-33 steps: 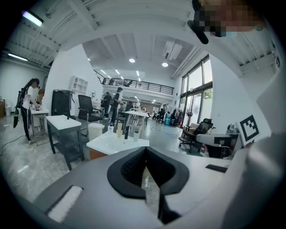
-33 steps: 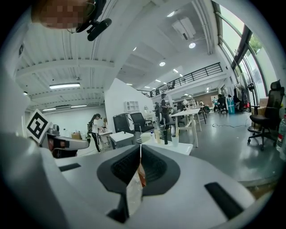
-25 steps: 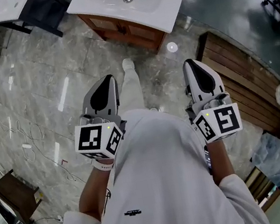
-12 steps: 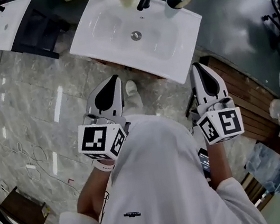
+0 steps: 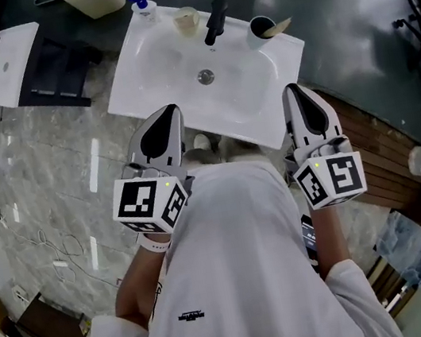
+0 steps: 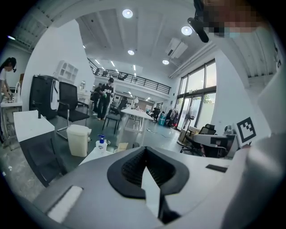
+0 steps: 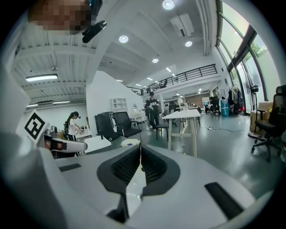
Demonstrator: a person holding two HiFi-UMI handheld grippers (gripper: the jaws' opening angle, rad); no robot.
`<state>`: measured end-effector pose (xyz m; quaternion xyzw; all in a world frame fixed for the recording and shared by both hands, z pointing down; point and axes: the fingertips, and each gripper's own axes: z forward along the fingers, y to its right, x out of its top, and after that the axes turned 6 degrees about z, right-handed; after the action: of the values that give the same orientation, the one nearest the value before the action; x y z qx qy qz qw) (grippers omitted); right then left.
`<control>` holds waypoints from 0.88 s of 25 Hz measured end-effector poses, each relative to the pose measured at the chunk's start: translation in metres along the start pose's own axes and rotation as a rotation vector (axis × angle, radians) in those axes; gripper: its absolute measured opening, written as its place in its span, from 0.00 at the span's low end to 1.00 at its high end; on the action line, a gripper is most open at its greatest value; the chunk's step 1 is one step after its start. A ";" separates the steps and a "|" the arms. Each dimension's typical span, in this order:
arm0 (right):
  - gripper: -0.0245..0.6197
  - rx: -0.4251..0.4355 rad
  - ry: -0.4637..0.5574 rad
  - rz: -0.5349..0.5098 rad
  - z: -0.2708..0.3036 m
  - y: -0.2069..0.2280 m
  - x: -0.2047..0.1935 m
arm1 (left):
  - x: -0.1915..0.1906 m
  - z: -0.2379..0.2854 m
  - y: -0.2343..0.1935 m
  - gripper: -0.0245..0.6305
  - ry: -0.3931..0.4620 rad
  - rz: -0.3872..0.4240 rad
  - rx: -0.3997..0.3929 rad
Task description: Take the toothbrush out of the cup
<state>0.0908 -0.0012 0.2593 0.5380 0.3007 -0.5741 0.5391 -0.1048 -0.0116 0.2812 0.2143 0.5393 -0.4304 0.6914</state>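
At far right corner of sink point(image 5: 148, 80): cup point(image 5: 260, 29), toothbrush point(image 5: 281, 26) slanting right; beyond right hand-held gripper point(image 5: 293, 90), nearer than left hand-held gripper point(image 5: 173, 110); both pairs of jaws together, holding nothing

Open-plan office-like hall, desks point(image 7: 181, 115), office chairs point(image 6: 69, 105), mezzanine railing point(image 6: 134, 79), tall windows point(image 6: 196, 96), freestanding washbasin point(image 5: 160, 67)

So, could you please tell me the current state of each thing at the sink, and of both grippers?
left gripper: shut, nothing between its jaws.
right gripper: shut, nothing between its jaws.
toothbrush: in the cup, leaning out over its rim.
cup: upright on the sink, at a back corner.
pump bottle: upright.
faucet: no water seen running.
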 end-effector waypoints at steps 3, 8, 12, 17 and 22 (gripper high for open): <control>0.05 0.004 0.012 -0.006 0.001 0.004 0.012 | 0.005 0.007 0.004 0.05 -0.011 -0.006 -0.004; 0.05 0.006 0.043 0.004 0.013 0.013 0.026 | 0.017 0.025 0.003 0.05 -0.006 0.017 -0.016; 0.05 0.012 0.021 0.019 0.022 0.013 0.022 | 0.020 0.036 -0.002 0.05 -0.021 0.033 -0.029; 0.05 0.018 0.004 0.039 0.035 0.014 0.021 | 0.028 0.057 -0.010 0.05 -0.039 0.074 -0.048; 0.05 0.021 -0.013 0.053 0.049 0.022 0.016 | 0.028 0.082 -0.017 0.05 -0.062 0.105 -0.046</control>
<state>0.1002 -0.0567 0.2608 0.5473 0.2769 -0.5664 0.5504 -0.0719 -0.0934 0.2844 0.2129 0.5152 -0.3876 0.7341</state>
